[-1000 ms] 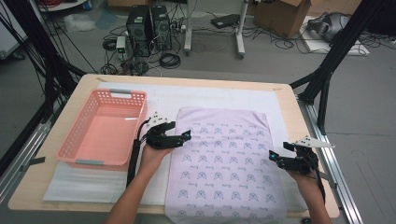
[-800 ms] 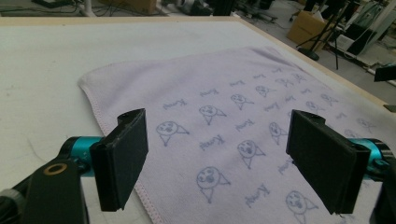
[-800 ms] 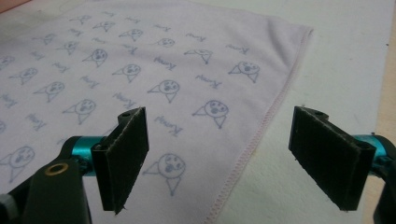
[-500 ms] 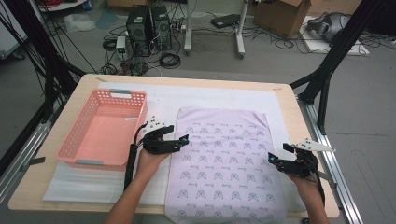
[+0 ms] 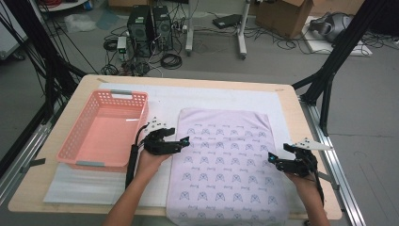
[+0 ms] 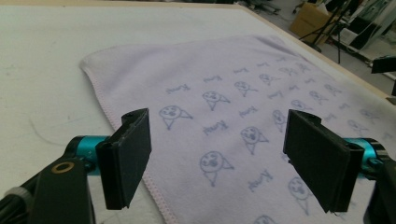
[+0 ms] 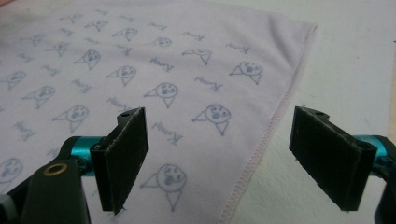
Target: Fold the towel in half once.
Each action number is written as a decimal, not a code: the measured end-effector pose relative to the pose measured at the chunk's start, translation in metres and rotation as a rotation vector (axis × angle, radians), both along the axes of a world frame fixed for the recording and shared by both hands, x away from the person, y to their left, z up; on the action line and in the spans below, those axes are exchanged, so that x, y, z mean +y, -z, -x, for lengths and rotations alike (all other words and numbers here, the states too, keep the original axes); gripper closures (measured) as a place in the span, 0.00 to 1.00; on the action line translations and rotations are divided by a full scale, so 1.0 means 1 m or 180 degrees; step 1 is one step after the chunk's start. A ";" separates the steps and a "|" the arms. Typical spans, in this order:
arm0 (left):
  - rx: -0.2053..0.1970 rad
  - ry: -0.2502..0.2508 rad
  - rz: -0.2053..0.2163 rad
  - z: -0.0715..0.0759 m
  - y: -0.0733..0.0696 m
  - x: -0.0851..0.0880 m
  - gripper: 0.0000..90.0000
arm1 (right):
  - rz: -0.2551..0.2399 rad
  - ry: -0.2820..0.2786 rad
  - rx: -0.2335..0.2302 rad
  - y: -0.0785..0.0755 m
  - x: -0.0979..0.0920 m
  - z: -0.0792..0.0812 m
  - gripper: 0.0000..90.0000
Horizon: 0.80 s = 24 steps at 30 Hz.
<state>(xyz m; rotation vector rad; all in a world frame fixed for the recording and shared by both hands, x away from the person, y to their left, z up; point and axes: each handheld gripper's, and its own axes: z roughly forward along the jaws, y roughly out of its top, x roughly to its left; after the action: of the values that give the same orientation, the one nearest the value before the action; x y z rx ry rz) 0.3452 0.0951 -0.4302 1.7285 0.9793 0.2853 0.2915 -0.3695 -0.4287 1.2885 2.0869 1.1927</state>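
I see a soft printed lilac towel (image 5: 228, 165) lying flat; my left gripper (image 5: 184, 141) and right gripper (image 5: 272, 160) flank it, jaws wide, positions unchanged from before.

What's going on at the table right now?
A person holds a gripper in each hand over a lilac printed towel lying flat on the table. The left gripper sits at the towel's left edge and the right gripper at its right edge, both with jaws open and nothing held. An empty pink basket stands to the left.
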 end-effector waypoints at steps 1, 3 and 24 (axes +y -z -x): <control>0.0045 0.0002 -0.0038 -0.001 0.002 0.000 0.28 | 0.0014 0.0004 0.0020 0.001 0.001 -0.002 0.21; 0.0108 -0.0035 -0.0131 -0.003 0.005 -0.001 0.30 | 0.0025 0.0016 0.0054 0.003 0.004 -0.007 0.21; 0.0237 -0.0352 -0.0870 -0.020 0.021 -0.019 0.58 | 0.0352 0.0487 0.0468 0.017 0.018 -0.052 0.45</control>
<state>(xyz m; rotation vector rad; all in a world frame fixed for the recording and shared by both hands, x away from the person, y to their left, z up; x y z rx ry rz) 0.3654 0.0762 -0.4512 1.9459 1.1340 0.4461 0.3435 -0.3518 -0.4458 1.4929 2.0793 0.9299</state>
